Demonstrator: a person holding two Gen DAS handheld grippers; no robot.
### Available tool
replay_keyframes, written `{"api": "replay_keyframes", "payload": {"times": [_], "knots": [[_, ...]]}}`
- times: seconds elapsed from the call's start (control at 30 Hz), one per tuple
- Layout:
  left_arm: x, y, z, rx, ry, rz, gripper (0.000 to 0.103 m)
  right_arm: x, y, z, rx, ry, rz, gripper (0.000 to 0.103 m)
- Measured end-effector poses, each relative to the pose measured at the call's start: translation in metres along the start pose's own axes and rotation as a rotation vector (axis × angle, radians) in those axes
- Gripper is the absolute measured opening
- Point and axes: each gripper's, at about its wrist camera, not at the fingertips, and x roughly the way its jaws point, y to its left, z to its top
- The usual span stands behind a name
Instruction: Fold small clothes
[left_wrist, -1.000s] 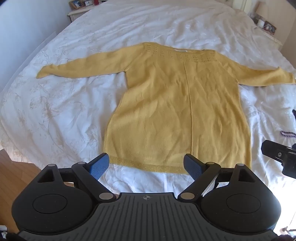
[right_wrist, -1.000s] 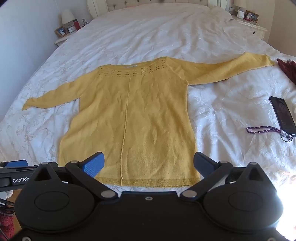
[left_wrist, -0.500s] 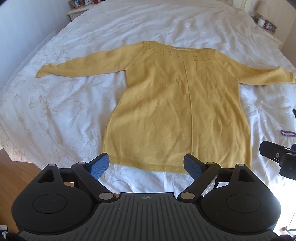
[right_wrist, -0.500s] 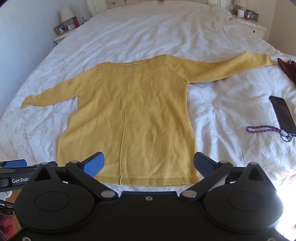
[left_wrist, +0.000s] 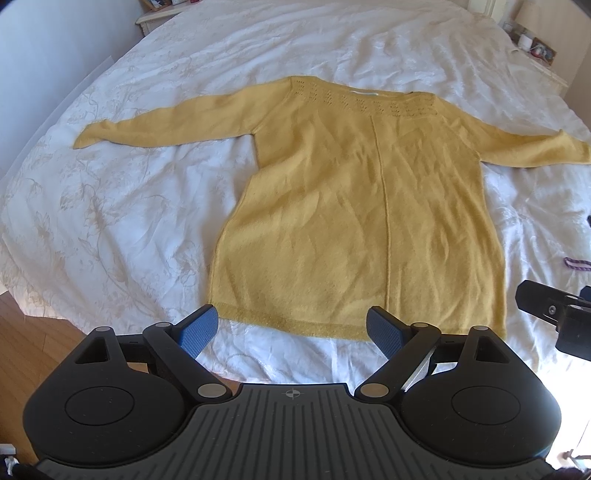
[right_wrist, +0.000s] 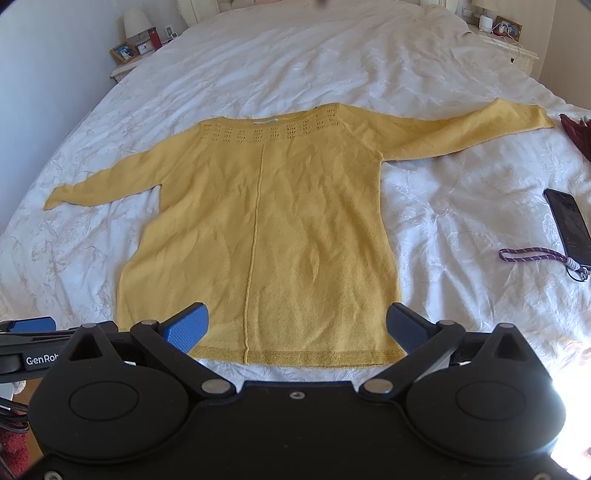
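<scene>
Two grippers are before us, and both stand with their blue-padded fingers spread wide and empty: the left gripper (left_wrist: 291, 331) and the right gripper (right_wrist: 297, 325) each hover just short of the hem of the mustard-yellow knitted long-sleeved sweater (left_wrist: 365, 218). Against the views of a second ago we record only a slight advance; the garment sits a little lower and nearer in both frames, and it has not been disturbed. We judge from this that folding has not begun and that the approach to the hem is in hand.

Nearest us, the hem is a narrow ribbed band running straight across. The body is a soft, fine knit with shallow creases and a raised seam down the middle. It lies flat, face up, on the white quilted bedspread with a faint floral pattern (left_wrist: 110, 221). Further on, both sleeves are stretched outward to the sides, tapering to the cuffs. At the far end, the wide neckline carries a band of small openwork eyelets.

To the right of the garment, well apart from it, lie a black slab-shaped smartphone (right_wrist: 569, 225) and a purple braided wrist strap (right_wrist: 532, 254) attached to it. We expect the limp knit to sag when lifted.
</scene>
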Motion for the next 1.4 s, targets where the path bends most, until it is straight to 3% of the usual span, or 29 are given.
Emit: {"api": "replay_keyframes", "payload": {"times": [0.9, 1.4], "knots": [[0.006, 0.010, 0.002, 0.000, 0.017, 0.023, 0.088, 0.009, 0.015, 0.003, -0.032, 0.036, -0.062, 0.102], [0.026, 0.020, 0.019, -0.011, 0.059, 0.035, 0.088, 0.030, 0.027, 0.021, -0.076, 0.055, -0.155, 0.102]]}}
